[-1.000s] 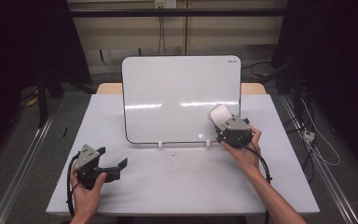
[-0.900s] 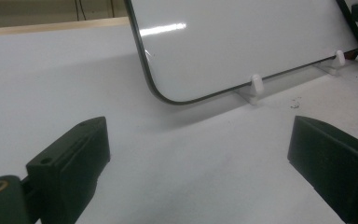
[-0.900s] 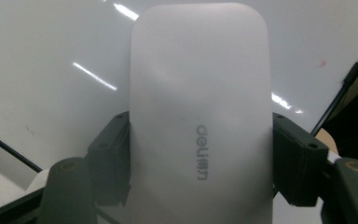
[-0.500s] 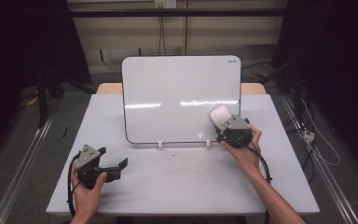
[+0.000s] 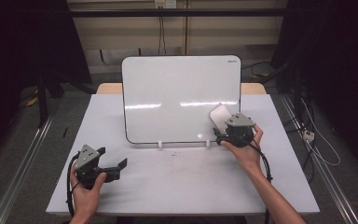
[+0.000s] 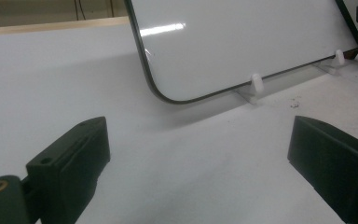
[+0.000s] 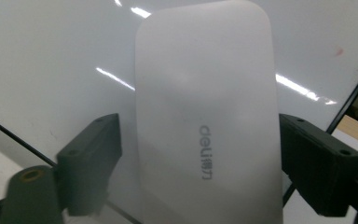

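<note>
While the left gripper (image 5: 114,164) rests wide open on the counter (image 5: 186,186) well left of the whiteboard (image 5: 177,93), the white eraser (image 7: 207,116) lies flat against the whiteboard's lower right (logo upright), between the right gripper's (image 7: 200,158) just-opened fingers (image 7: 91,161), gaps visible beside it.

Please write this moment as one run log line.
right gripper: jaws just opened, eraser between them, against whiteboard | left gripper: open, empty, over table

both grippers (image 5: 103,164) (image 5: 223,136): black blocky jaws w/ screw holes, grey 3-cornered top plates, black trailing cables.
</note>
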Available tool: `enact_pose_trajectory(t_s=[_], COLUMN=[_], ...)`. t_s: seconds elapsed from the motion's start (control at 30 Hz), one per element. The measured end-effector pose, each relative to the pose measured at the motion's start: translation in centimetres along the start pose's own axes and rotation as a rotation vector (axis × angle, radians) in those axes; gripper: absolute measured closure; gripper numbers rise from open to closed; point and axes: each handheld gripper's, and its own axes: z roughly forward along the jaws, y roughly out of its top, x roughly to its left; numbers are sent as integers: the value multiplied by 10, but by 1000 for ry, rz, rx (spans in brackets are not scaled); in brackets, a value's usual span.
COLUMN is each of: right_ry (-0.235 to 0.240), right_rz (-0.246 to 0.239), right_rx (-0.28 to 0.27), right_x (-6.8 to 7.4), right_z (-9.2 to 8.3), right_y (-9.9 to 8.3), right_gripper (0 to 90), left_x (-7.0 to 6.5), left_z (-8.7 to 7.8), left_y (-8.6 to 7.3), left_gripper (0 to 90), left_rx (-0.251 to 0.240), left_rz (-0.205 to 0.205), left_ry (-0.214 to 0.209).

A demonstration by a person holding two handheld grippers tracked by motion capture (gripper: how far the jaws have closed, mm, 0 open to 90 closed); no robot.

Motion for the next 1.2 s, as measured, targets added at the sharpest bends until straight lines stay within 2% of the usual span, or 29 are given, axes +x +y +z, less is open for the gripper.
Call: enact_pose_trajectory(t_s=[0.2,0.4,0.63,0.83,0.9,1.03,1.2], right_ry=[26,54,56,73,76,83,69], right_rz=[27,69,100,125,132,141,150], right_rx=[-8,-4,-21,-18,-22,-26,-46], right_x=[2,-1,-7,-8,-8,-10,-10], right_z=[-1,-2,-9,-15,-17,-21,-30], right_y=[4,3,5,5,5,5,5], right_gripper=[66,54,50,48,48,50,50], left_x=[1,1,2,1,1,1,1], left_z=[-1,-2,0,3,3,3,3], left_y=[0,0,1,3,3,3,3], left_gripper=[54,54,45,39,38,38,39], left_rx=[-8,-8,-15,-19,-23,-17,-22], left_rz=[-4,0,-15,5,-1,-2,-14], left_ry=[3,-2,-7,-25,-32,-23,-15])
